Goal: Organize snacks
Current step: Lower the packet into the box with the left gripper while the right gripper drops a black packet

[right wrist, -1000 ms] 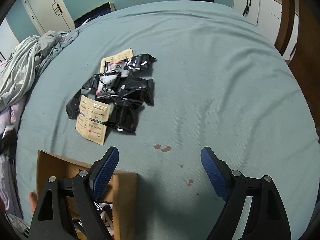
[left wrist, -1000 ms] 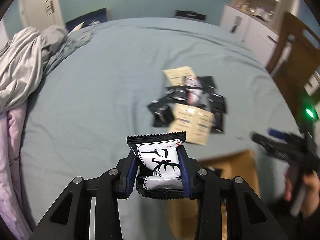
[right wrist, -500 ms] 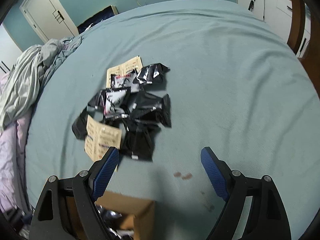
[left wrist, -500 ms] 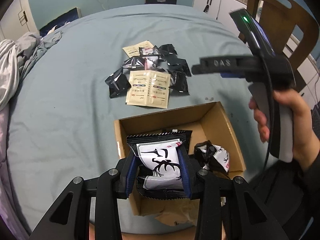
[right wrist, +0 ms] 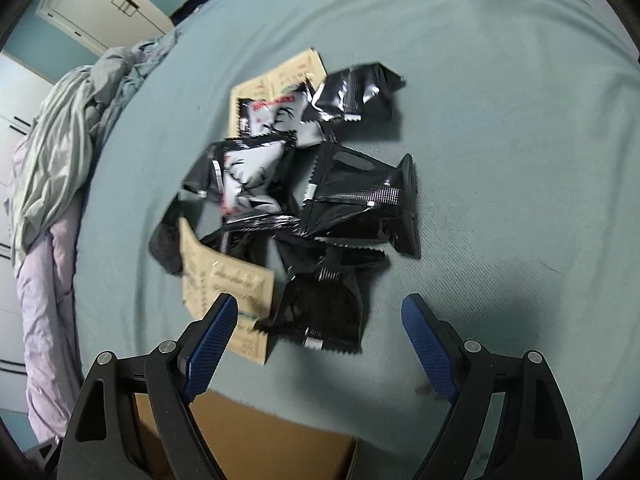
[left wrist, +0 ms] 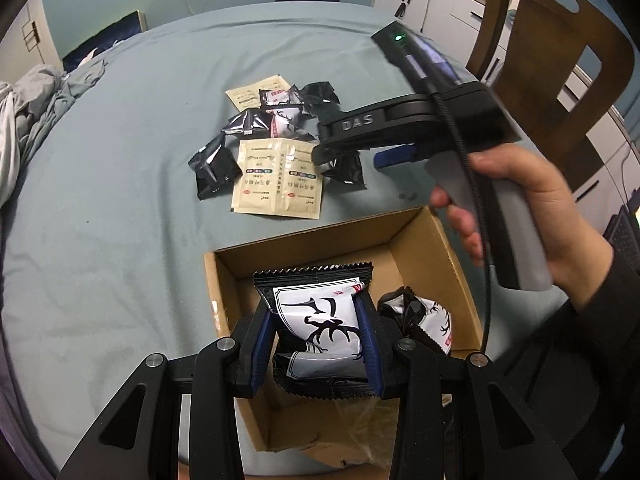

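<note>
Packets (left wrist: 416, 320): two at box (left wrist: 460, 264).

Bed (left wrist: 120, 208) bears packets (right wrist: 320, 200), box (left wrist: 452, 256), perhaps bedding (right wrist: 56, 168)

My left gripper (left wrist: 316, 332) sits low at six o'clock in its own view, jaws drawn in and clamped on a packet (left wrist: 318, 316), blue pads pressing its two sides. My right hand (left wrist: 516, 204) shows at three o'clock there, fingers wrapped round the grey handle, dark sleeve at the wrist, the tool pointing toward ten o'clock. My right gripper (right wrist: 316, 320) has its jaws spread wide, blue fingertips (right wrist: 426, 350) at five and seven o'clock, gripping nothing.
</note>
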A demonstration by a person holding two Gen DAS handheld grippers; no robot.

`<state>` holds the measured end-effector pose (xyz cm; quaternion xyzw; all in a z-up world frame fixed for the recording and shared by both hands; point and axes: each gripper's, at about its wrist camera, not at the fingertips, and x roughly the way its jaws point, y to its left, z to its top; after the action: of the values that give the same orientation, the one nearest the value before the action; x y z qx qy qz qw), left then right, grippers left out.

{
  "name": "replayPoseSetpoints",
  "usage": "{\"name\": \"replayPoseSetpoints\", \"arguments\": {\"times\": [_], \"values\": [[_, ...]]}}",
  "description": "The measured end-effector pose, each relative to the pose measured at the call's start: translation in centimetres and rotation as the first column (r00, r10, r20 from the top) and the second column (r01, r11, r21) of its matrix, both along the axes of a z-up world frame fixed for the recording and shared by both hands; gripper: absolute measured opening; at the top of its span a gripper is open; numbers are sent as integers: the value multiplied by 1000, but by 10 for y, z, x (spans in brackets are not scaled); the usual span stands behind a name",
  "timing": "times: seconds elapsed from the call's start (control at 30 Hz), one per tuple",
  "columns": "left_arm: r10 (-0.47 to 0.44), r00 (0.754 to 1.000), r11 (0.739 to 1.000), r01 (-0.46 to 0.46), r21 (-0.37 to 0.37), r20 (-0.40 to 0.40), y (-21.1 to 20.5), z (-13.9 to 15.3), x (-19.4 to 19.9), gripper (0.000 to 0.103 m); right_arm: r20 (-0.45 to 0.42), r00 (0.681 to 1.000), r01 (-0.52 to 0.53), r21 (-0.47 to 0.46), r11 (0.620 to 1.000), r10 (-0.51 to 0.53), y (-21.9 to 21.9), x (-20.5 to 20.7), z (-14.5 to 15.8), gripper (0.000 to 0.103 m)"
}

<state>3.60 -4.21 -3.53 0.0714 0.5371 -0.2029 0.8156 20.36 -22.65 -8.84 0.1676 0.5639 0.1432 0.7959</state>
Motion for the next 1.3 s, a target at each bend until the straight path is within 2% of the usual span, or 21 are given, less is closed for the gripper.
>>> {"name": "replayPoseSetpoints", "arguments": {"times": [0.07,0.1,0.13,0.2,0.4,0.43,0.57,0.73,0.87,1.0,1.1,1.13,1.2,1.23,1.27,1.3], "values": [[4,1000,1000,-4,-3,-9,1,-1,2,38,-15,1000,25,23,999,-25,-4,6,-7,84],[6,1000,1000,-6,-2,-11,2,-2,2,38,-6,999,35,30,999,-35,-5,6,-6,80],[8,1000,1000,-8,1,-9,2,-2,2,38,11,999,48,26,998,-48,-8,5,-4,63],[25,1000,1000,-25,16,11,3,-2,3,38,19,999,37,30,999,-37,-11,2,-3,37],[79,996,997,-79,11,47,11,1,5,38,75,991,104,60,993,-108,-29,-36,18,37],[86,995,996,-86,12,50,12,1,4,38,90,988,114,95,989,-123,-36,-51,29,37],[94,993,995,-96,30,66,16,-2,-4,38,171,974,127,132,983,-149,-47,-94,56,37],[81,989,993,-91,72,127,15,2,-19,38,246,955,124,189,974,-169,-60,-151,74,37],[77,986,995,-86,58,149,19,9,-26,38,303,943,96,150,984,-138,-63,-197,84,37],[76,985,995,-86,59,157,18,10,-26,38,380,923,19,136,991,-70,-55,-235,99,37],[87,982,993,-99,64,169,19,8,-25,39,354,934,-8,125,992,-37,-48,-241,89,37],[94,980,992,-107,67,176,19,8,-24,44,327,944,-11,119,993,-29,-46,-239,83,37],[105,976,990,-120,71,190,20,10,-24,64,303,953,-3,99,995,-27,-43,-235,77,37],[115,972,989,-132,71,203,21,12,-23,79,295,955,-11,75,997,-12,-39,-232,75,37],[127,966,987,-145,66,224,23,14,-24,83,293,956,-17,64,998,-2,-35,-229,75,37],[140,959,985,-159,62,247,25,17,-24,83,293,956,-27,48,998,11,-31,-227,75,37]]}}
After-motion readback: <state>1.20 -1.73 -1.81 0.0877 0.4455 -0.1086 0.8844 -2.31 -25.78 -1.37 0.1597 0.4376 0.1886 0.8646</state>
